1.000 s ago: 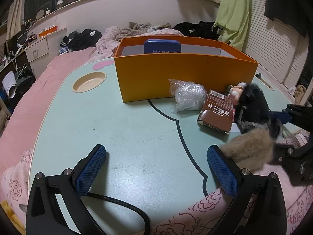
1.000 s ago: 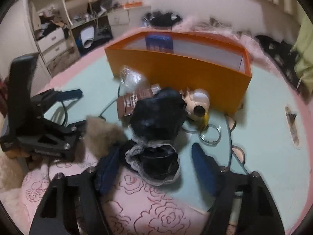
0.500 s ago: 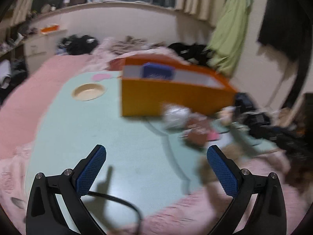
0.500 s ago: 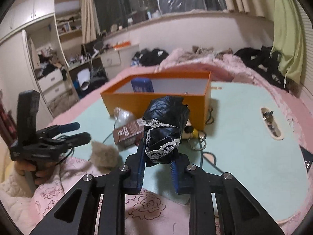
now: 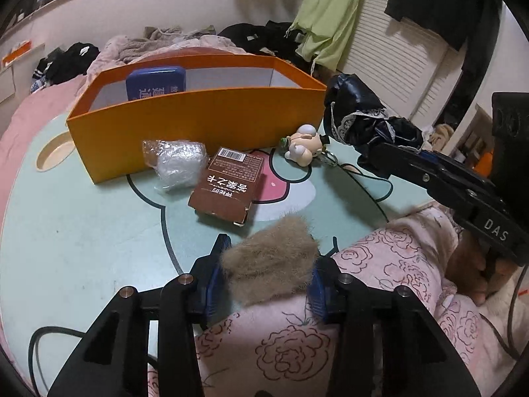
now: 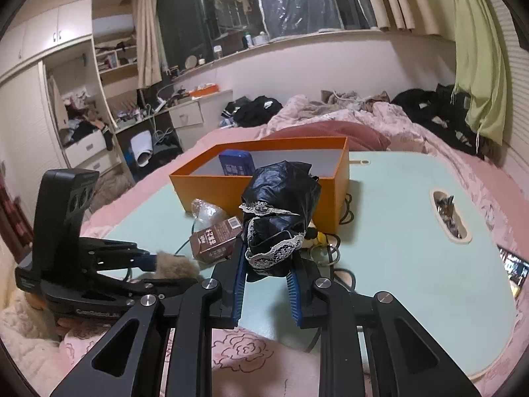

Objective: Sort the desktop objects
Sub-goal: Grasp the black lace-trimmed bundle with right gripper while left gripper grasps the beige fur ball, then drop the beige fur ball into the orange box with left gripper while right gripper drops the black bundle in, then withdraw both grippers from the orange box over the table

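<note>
My left gripper (image 5: 267, 274) is closing, and its blue pads press both sides of a tan fur ball (image 5: 267, 261) at the table's near edge. The right gripper (image 6: 267, 261) is shut on a black lace-trimmed cloth bundle (image 6: 277, 211), held above the table in front of the orange box (image 6: 228, 188). In the left wrist view that bundle (image 5: 360, 112) hangs at the box's right end. A blue tin (image 5: 155, 82) stands inside the orange box (image 5: 198, 132). A plastic-wrapped lump (image 5: 178, 163), a brown carton (image 5: 228, 188) and a small figurine (image 5: 304, 145) lie before it.
The mint table (image 5: 82, 231) has a round cup recess (image 5: 53, 155) at the left and a slot holding small items (image 6: 449, 215) at the right. A phone (image 6: 515, 268) lies by the right edge. A pink floral quilt (image 5: 396, 258) overlaps the near edge. A cluttered bed lies behind.
My left gripper swung right and closed from wide open onto the fur ball. The right gripper closed on the black bundle and lifted it off the table.
</note>
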Tool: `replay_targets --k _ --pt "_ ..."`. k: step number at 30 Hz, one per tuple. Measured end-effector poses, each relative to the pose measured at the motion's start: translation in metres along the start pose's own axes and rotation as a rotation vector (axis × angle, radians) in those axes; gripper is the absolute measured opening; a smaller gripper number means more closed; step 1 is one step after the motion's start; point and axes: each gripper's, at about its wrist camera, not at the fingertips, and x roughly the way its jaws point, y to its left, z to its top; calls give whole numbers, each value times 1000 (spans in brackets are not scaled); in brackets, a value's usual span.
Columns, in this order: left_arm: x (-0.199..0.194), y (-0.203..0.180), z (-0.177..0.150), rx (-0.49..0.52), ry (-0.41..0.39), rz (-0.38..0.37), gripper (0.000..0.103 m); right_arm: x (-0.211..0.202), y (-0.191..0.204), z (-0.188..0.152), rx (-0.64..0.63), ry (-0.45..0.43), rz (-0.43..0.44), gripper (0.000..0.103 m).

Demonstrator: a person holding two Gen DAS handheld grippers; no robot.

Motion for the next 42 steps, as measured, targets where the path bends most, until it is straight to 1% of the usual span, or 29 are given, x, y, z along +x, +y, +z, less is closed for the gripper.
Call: replay_targets --k 2,5,9,11,12,13,14,15,16,17,18,19,20,21,22,23,24,26,28,30,32,34,37,40,42 --pt "-4 2 1 -8 -22 6 44 1 1 6 -13 -7 -6 22" --pt "-15 1 6 2 -70 36 44 4 3 25 -32 -23 -18 22" --pt "-30 10 40 -17 -140 58 44 23 -2 60 15 -42 17 22" --pt "-36 14 61 -33 -188 62 44 36 -4 77 22 -54 1 22" --pt "-35 18 73 -46 -214 62 45 43 -6 83 33 -48 -4 26" --pt "-32 23 84 -68 -233 67 47 52 -9 88 50 -34 -6 42" --pt "-25 32 94 -99 -235 82 63 64 -14 92 79 -12 -29 55" --pt "-18 40 97 -129 -221 107 82 70 -19 93 100 -4 -60 60" --pt "-6 53 101 -190 -191 158 88 79 -24 91 122 17 -71 69" --pt "4 62 101 -237 -157 187 89 88 -30 87 145 51 -58 71" --pt "14 69 101 -252 -135 190 89 95 -34 81 172 89 -34 72" --pt "16 67 101 -217 -145 193 89 94 -32 78 158 67 -18 71" --pt "19 60 100 -157 -153 230 90 93 -26 74 129 60 -36 71" --pt "21 53 98 -123 -146 267 91 93 -19 72 91 67 -63 71" --pt "21 48 97 -105 -164 296 91 94 -14 71 66 75 -74 71" --pt "20 49 96 -127 -176 305 92 95 -13 70 59 78 -72 72" --pt "19 49 96 -128 -182 311 92 95 -13 69 57 78 -70 72" --pt "19 51 98 -125 -172 295 92 94 -15 68 64 72 -67 72" --pt "11 54 98 -147 -177 255 92 87 -18 67 74 45 -80 72" --pt "-6 56 93 -178 -237 210 92 74 -21 71 75 -2 -75 72" --pt "-20 53 85 -175 -293 187 92 58 -19 70 62 -30 -65 73" --pt "-33 47 77 -156 -313 183 92 49 -15 67 42 -22 -71 80" --pt "-43 39 60 -128 -270 184 92 41 -9 50 -8 27 -99 82" --pt "-41 32 39 -99 -207 196 92 41 -6 28 -45 98 -137 83" --pt "-34 29 23 -91 -162 212 92 43 -7 13 -53 152 -159 86"
